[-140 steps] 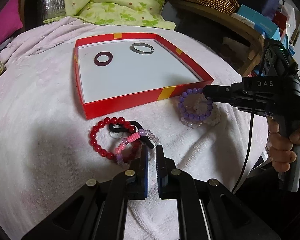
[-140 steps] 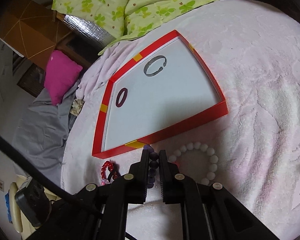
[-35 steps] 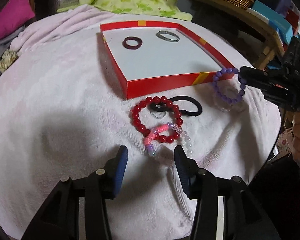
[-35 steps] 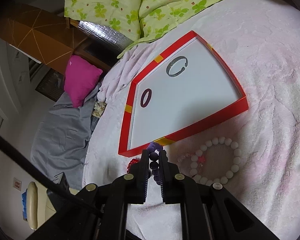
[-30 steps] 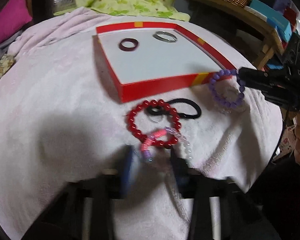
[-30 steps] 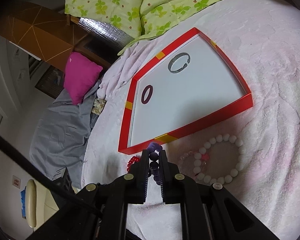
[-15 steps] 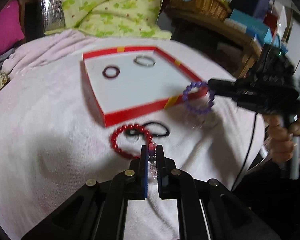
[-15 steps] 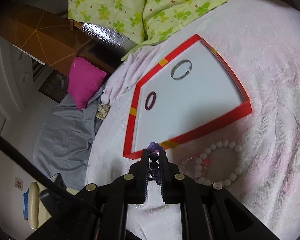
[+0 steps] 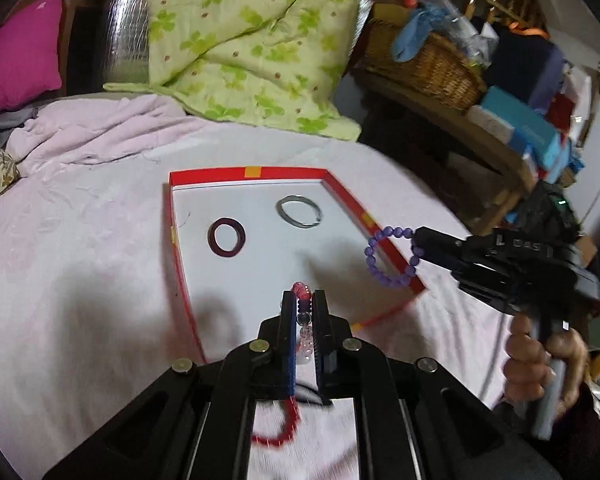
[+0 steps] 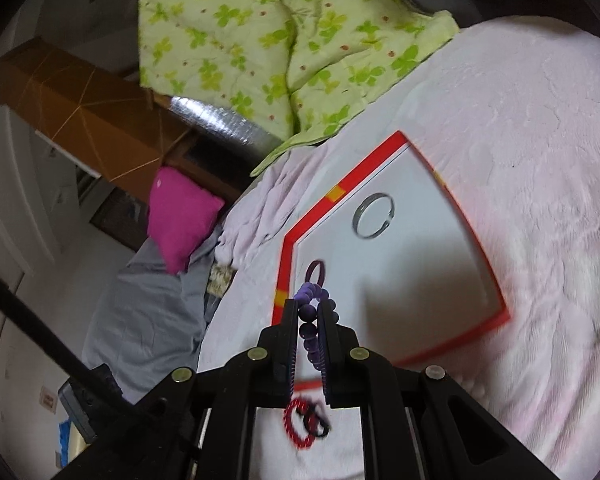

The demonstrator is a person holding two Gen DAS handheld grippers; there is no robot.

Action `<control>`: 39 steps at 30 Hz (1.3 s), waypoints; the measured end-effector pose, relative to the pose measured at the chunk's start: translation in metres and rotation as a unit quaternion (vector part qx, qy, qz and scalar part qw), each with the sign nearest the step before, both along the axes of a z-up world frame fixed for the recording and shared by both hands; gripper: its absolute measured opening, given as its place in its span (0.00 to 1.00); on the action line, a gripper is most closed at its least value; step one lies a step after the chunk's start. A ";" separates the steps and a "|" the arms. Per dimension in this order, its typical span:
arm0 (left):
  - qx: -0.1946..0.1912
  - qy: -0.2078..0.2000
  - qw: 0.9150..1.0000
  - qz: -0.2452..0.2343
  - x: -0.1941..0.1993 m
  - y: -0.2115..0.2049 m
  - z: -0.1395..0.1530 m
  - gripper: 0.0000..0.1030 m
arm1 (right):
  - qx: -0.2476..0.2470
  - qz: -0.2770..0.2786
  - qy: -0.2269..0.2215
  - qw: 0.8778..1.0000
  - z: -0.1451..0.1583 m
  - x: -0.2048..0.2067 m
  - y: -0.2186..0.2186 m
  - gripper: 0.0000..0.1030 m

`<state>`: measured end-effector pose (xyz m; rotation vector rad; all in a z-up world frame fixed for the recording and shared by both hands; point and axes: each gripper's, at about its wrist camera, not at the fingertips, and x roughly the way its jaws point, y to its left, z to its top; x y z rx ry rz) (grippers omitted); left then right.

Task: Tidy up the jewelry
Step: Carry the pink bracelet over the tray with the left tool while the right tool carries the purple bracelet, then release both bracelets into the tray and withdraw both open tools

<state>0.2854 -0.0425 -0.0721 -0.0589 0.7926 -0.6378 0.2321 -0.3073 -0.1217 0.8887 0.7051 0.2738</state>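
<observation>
A red-rimmed tray (image 9: 182,256) with a white floor lies on a pink towel. In it lie a dark maroon ring (image 9: 226,237) and a silver bangle (image 9: 299,211). My left gripper (image 9: 303,300) is shut on a pink and clear bead bracelet (image 9: 304,330), held above the tray's near part. My right gripper (image 10: 309,308) is shut on a purple bead bracelet (image 10: 314,334); in the left wrist view the purple bracelet (image 9: 388,256) hangs over the tray's right rim. A red bead bracelet (image 10: 298,424) and a black hair tie (image 10: 316,424) lie on the towel.
A green floral quilt (image 9: 244,40) lies behind the tray. A wicker basket (image 9: 424,60) and boxes stand on a wooden shelf at the right. A magenta pillow (image 9: 16,60) is at the far left.
My left gripper opened, shut on the pink and clear bracelet, and lifted it over the tray. My right gripper has carried the purple bracelet up over the tray's right rim.
</observation>
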 end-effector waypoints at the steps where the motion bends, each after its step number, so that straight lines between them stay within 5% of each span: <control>1: 0.010 0.007 1.000 0.002 0.011 -0.009 -0.006 0.07 | 0.000 -0.002 0.006 1.000 -0.003 0.008 0.000 0.10; 17: 0.092 0.008 0.994 0.062 0.057 -0.041 -0.040 0.09 | -0.035 -0.045 0.109 0.992 -0.050 0.078 0.010 0.14; 19: 0.107 -0.002 0.993 0.054 0.051 -0.044 -0.039 0.16 | -0.037 -0.046 0.106 0.993 -0.046 0.076 0.007 0.14; 20: 0.116 -0.010 0.992 0.052 0.046 -0.045 -0.038 0.31 | -0.042 -0.047 0.105 0.992 -0.043 0.074 0.006 0.16; 21: 0.122 -0.019 0.991 0.054 0.041 -0.044 -0.036 0.47 | -0.049 -0.049 0.104 0.992 -0.039 0.072 0.005 0.20; 23: 0.131 -0.044 0.988 0.063 0.031 -0.041 -0.030 0.56 | -0.059 -0.052 0.097 0.992 -0.032 0.065 0.002 0.37; 25: 0.138 -0.056 0.986 0.069 0.022 -0.036 -0.025 0.56 | -0.062 -0.056 0.090 0.992 -0.026 0.058 0.000 0.61; 30: 0.136 -0.065 0.983 0.103 0.001 -0.015 -0.016 0.66 | -0.070 -0.037 0.071 0.994 -0.014 0.041 0.004 0.61; 39: 0.137 -0.078 0.979 0.129 -0.039 0.028 -0.008 0.66 | -0.105 -0.005 0.053 0.993 -0.004 -0.007 0.011 0.61</control>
